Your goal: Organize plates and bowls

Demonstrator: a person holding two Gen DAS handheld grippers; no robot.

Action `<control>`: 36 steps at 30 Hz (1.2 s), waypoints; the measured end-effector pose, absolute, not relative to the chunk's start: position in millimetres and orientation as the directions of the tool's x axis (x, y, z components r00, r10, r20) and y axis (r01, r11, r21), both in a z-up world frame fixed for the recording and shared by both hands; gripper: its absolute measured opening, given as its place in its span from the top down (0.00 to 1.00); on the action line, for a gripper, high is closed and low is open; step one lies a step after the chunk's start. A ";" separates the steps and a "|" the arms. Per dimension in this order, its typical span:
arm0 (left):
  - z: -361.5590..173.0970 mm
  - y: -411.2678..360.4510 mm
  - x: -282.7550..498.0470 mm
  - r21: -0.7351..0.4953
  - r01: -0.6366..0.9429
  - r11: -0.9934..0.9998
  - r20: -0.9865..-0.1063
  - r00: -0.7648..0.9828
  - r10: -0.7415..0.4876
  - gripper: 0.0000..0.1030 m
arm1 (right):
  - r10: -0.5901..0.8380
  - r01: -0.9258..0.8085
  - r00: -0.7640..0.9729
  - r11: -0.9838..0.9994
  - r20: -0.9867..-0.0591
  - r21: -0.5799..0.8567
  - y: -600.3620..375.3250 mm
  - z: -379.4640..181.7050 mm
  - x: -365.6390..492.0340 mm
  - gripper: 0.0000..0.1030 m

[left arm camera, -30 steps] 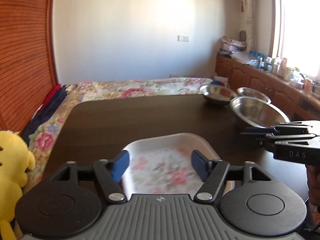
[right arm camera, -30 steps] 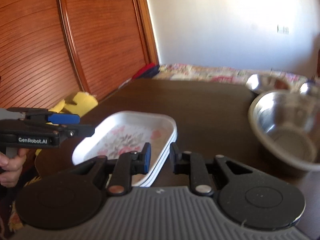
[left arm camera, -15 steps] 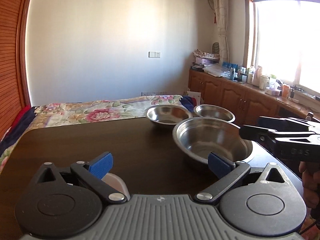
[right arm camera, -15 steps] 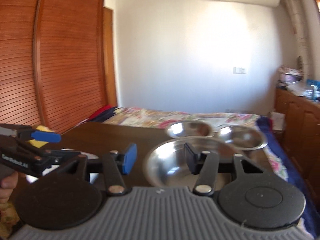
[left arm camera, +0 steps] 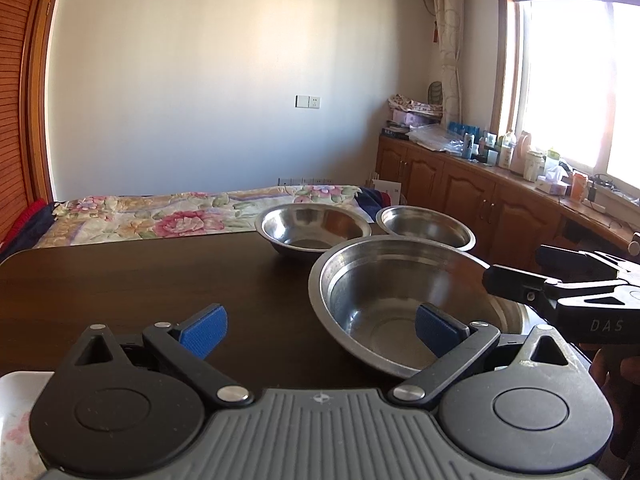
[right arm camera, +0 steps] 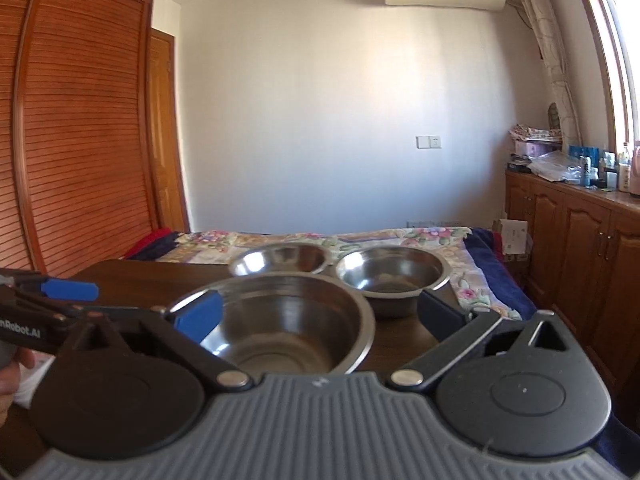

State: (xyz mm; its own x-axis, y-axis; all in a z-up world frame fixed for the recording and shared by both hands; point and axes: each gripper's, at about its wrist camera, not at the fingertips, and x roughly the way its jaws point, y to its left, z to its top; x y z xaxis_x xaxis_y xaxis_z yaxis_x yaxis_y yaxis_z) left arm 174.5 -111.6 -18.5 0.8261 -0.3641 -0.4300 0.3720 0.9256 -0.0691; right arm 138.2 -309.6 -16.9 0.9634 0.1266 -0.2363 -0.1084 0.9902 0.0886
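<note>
A large steel bowl [left arm camera: 400, 300] [right arm camera: 288, 320] sits on the dark table [left arm camera: 140, 280], with two smaller steel bowls [left arm camera: 316, 226] [left arm camera: 426, 226] side by side behind it. My left gripper [left arm camera: 320, 330] is open; the large bowl's near left rim lies between its jaws, untouched. My right gripper [right arm camera: 318, 314] is opening, and its jaws straddle the large bowl without pressing on it. From the right it also reaches in over the bowl's right rim [left arm camera: 560, 292]. A corner of the white floral tray [left arm camera: 16, 412] shows at the lower left.
A bed with a floral cover [left arm camera: 180, 216] lies past the table's far edge. Wooden cabinets [left arm camera: 480, 200] with bottles on top run along the right wall under the window. A slatted wardrobe [right arm camera: 80, 140] stands at the left. A hand [right arm camera: 12, 372] holds the left gripper.
Both views have swung right, from the floral tray to the steel bowls. The left jaws have spread wider. The right jaws have gone from nearly shut to wide apart.
</note>
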 end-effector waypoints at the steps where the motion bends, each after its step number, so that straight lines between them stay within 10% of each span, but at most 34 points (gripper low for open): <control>1: -19.9 -113.0 176.6 -0.068 0.371 0.926 -0.435 0.824 -0.362 0.03 | 0.128 -0.110 0.961 0.990 -0.243 0.086 -311.1 -18.3 140.2 0.00; 16: -33.3 -124.7 193.4 -0.070 0.380 0.922 -0.487 0.794 -0.364 0.48 | 0.184 -0.162 0.918 0.983 -0.351 0.091 -312.0 -32.7 156.9 0.00; 23: -35.2 -127.2 194.9 -0.079 0.392 0.916 -0.488 0.786 -0.379 0.68 | 0.205 -0.170 0.901 0.978 -0.383 0.123 -314.4 -33.5 161.1 0.44; 36: -28.4 -123.3 185.8 -0.103 0.388 0.916 -0.488 0.782 -0.387 0.69 | 0.183 -0.145 0.902 0.981 -0.391 0.125 -316.5 -31.4 164.5 0.74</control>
